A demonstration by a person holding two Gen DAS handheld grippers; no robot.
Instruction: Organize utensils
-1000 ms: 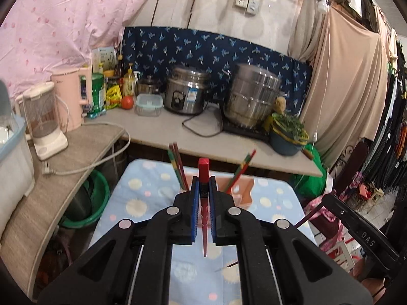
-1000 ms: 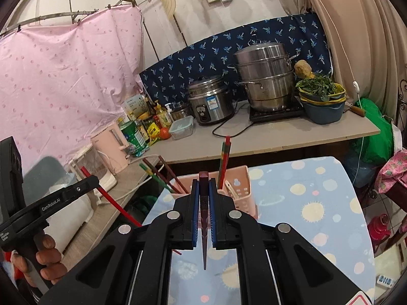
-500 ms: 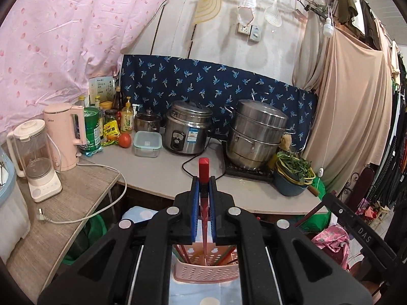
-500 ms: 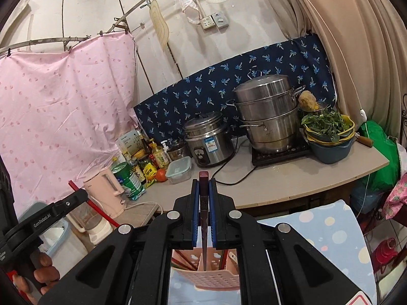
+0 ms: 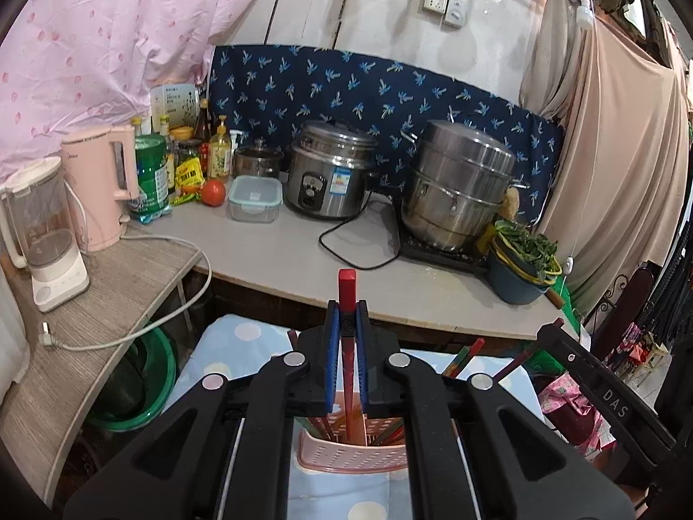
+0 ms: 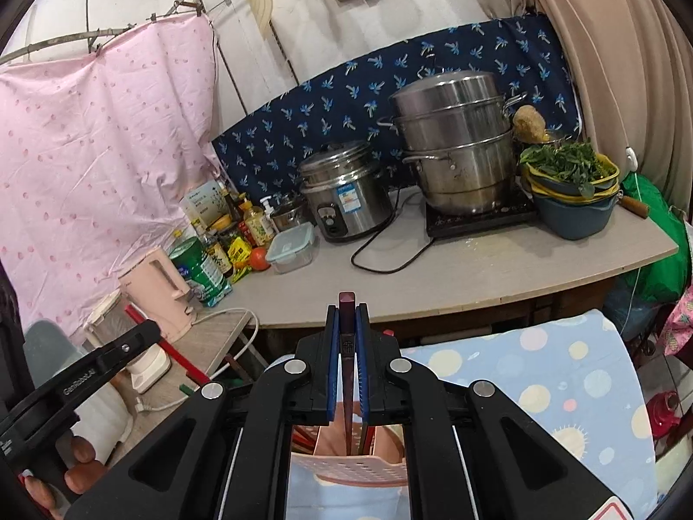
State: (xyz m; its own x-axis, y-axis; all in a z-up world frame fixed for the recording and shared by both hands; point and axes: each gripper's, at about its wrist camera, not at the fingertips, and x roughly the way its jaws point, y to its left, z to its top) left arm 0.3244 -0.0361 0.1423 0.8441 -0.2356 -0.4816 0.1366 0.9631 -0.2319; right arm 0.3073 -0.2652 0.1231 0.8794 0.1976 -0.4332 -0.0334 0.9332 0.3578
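My left gripper is shut on a bright red chopstick that stands upright, its lower tip pointing into the pink perforated basket just below the fingers. Several chopsticks lean in that basket. My right gripper is shut on a dark red chopstick, whose tip hangs over the same basket. The right wrist view shows the left gripper at the left edge with a hand under it. The right gripper's body shows at the right of the left wrist view.
The basket sits on a table with a blue dotted cloth. Behind it runs a counter with a rice cooker, a steamer pot, a pink kettle, a blender and a bowl of greens. A green basin stands underneath.
Both grippers have moved forward over the table with their chopsticks. The basket, a second ago ahead of the fingers, now lies right beneath them.
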